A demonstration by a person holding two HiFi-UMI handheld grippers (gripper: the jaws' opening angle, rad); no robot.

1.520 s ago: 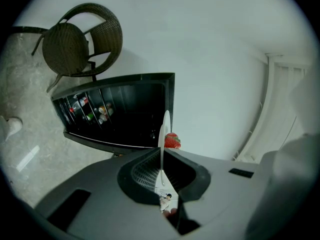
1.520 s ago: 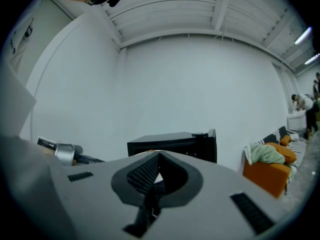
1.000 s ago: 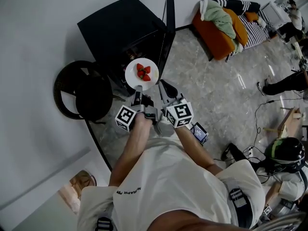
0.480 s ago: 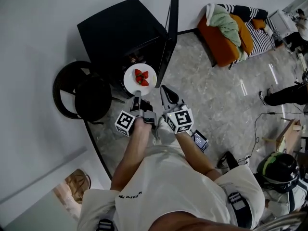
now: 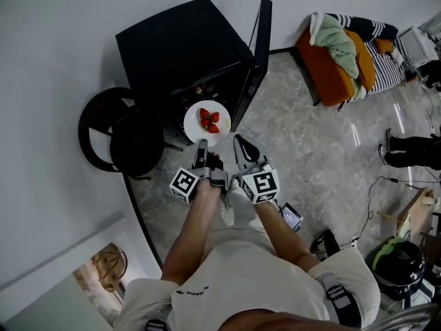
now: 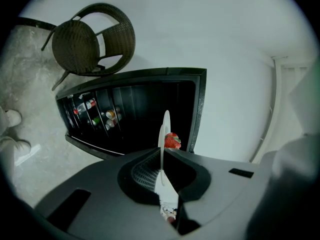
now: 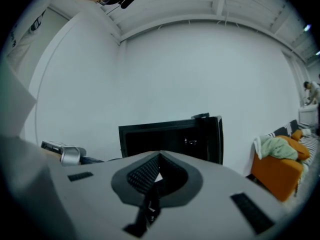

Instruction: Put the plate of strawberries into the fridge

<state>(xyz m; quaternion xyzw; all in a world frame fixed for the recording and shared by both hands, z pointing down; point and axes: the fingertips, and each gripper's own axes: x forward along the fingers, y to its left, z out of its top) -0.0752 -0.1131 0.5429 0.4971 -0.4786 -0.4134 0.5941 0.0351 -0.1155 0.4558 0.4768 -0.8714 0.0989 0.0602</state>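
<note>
Overhead, in the head view, a grey marbled floor point(image 5: 324, 157) is seen against plain white walls point(image 5: 55, 33). A black compact fridge point(image 5: 179, 43) is set at the wall with its door point(image 5: 258, 57) swung open, a dark wicker chair point(image 5: 117, 133) just beside it and an orange sofa point(image 5: 331, 71) well apart. Compared with a second earlier, the white round plate point(image 5: 195, 128) of red strawberries point(image 5: 209, 121) is kept in the same grip, both grippers are still carried side by side, and door and sofa lie further right in the frame. The plate is held just before the fridge's open front, not inside, its near rim clamped by the left gripper point(image 5: 201, 145); the right gripper point(image 5: 241, 143) is held just beside, apart from the plate. In the left gripper view, the plate is shown edge-on between the pressed jaws, one strawberry visible beyond them, and bottles and cans point(image 6: 97, 115) are racked in the fridge behind. In the right gripper view, the jaws are drawn together on nothing, with the open fridge ahead.
</note>
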